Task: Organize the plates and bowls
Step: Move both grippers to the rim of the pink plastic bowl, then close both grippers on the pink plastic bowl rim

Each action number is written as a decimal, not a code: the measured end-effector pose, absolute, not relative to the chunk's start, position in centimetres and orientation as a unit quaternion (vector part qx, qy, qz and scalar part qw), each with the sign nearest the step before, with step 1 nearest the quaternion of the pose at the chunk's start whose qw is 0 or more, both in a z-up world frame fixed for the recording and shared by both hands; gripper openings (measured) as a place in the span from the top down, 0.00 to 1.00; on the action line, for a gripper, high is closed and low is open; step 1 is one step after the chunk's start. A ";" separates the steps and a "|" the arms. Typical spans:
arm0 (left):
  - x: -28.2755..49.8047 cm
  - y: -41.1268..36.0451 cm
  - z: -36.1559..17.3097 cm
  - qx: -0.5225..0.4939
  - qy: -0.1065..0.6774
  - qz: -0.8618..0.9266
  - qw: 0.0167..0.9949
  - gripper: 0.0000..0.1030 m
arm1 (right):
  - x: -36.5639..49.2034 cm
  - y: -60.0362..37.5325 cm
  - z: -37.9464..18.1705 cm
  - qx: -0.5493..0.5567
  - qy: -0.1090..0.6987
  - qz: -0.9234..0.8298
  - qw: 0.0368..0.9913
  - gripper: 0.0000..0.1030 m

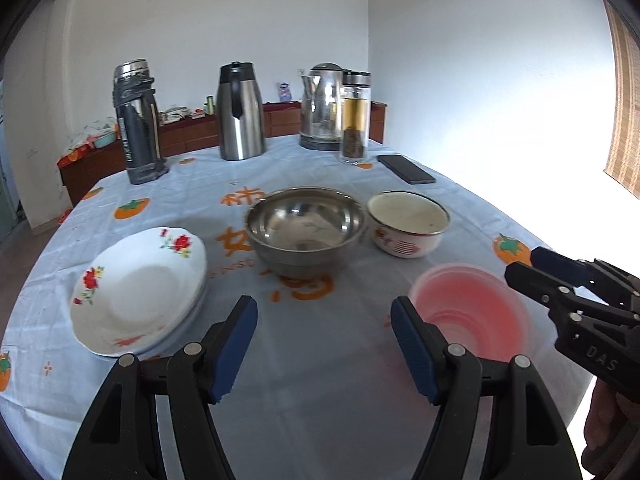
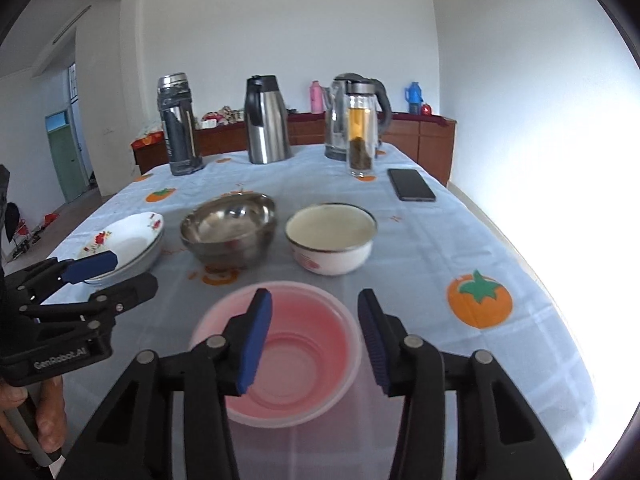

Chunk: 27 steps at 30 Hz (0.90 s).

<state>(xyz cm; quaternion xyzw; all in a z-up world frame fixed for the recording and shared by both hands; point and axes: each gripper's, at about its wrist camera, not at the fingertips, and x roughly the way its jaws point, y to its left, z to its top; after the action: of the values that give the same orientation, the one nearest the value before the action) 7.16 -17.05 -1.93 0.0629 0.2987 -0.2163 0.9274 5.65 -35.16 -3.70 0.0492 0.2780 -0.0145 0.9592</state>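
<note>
Now — pink bowl [image 2: 280, 356] | translucent, blurred | white plates [image 1: 138, 292] — floral

White walls [image 2: 280, 20], wooden sideboard [image 2: 424, 136], green door [image 2: 66, 160], bright window glare at right

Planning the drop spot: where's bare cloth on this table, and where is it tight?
Free: the near edge in front of the floral plates, and the right side around the orange fruit print, between the pink plastic bowl and the phone. Crowded: the middle row, steel bowl close beside enamel bowl, and the back row of flasks and kettle.
</note>
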 end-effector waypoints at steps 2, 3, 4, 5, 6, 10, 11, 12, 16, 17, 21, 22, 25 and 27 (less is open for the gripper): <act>6.7 -17.9 -2.1 0.064 0.303 -0.224 0.924 0.31 | 5.6 -35.8 -4.2 0.048 0.288 -0.018 0.956 0.62; 6.5 -18.4 -2.3 0.065 0.307 -0.229 0.922 0.31 | 5.6 -36.0 -4.5 0.049 0.292 -0.017 0.955 0.63; 6.4 -18.8 -2.4 0.068 0.309 -0.233 0.920 0.31 | 5.5 -36.2 -4.7 0.051 0.296 -0.016 0.954 0.66; 6.2 -19.2 -2.6 0.072 0.310 -0.234 0.918 0.31 | 5.4 -36.4 -5.0 0.051 0.301 -0.014 0.952 0.68; 6.1 -19.6 -2.7 0.074 0.312 -0.234 0.918 0.31 | 5.4 -36.5 -5.2 0.051 0.304 -0.014 0.951 0.69; 5.5 -20.9 -3.0 0.084 0.317 -0.247 0.912 0.31 | 5.2 -37.2 -5.4 0.056 0.306 -0.015 0.950 0.70; 5.4 -21.0 -3.1 0.086 0.317 -0.248 0.911 0.31 | 5.2 -37.4 -5.4 0.058 0.307 -0.015 0.950 0.71; 5.4 -21.3 -3.2 0.089 0.319 -0.251 0.910 0.31 | 5.2 -37.6 -5.5 0.059 0.308 -0.015 0.950 0.71; 5.3 -21.7 -3.3 0.096 0.321 -0.253 0.907 0.31 | 5.1 -37.8 -5.9 0.063 0.316 -0.012 0.947 0.74; 5.4 -21.8 -3.3 0.097 0.321 -0.254 0.907 0.31 | 5.1 -37.8 -6.1 0.065 0.318 -0.010 0.946 0.74; 5.7 -22.1 -3.4 0.096 0.327 -0.258 0.904 0.38 | 5.3 -37.9 -6.5 0.072 0.322 -0.005 0.944 0.77; 5.8 -22.1 -3.5 0.096 0.330 -0.259 0.903 0.41 | 5.3 -37.8 -6.5 0.072 0.322 -0.003 0.944 0.78; 6.0 -22.4 -3.9 0.097 0.339 -0.262 0.898 0.50 | 5.4 -37.6 -6.5 0.070 0.322 0.003 0.944 0.82; 6.2 -22.5 -4.1 0.093 0.345 -0.265 0.896 0.60 | 5.6 -37.5 -6.6 0.070 0.324 0.006 0.943 0.86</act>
<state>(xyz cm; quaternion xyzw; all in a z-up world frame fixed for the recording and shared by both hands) 6.17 -22.47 -4.14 0.0935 0.3451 -0.2648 0.8956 5.56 -37.54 -6.63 0.0696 0.3242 0.0060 0.9434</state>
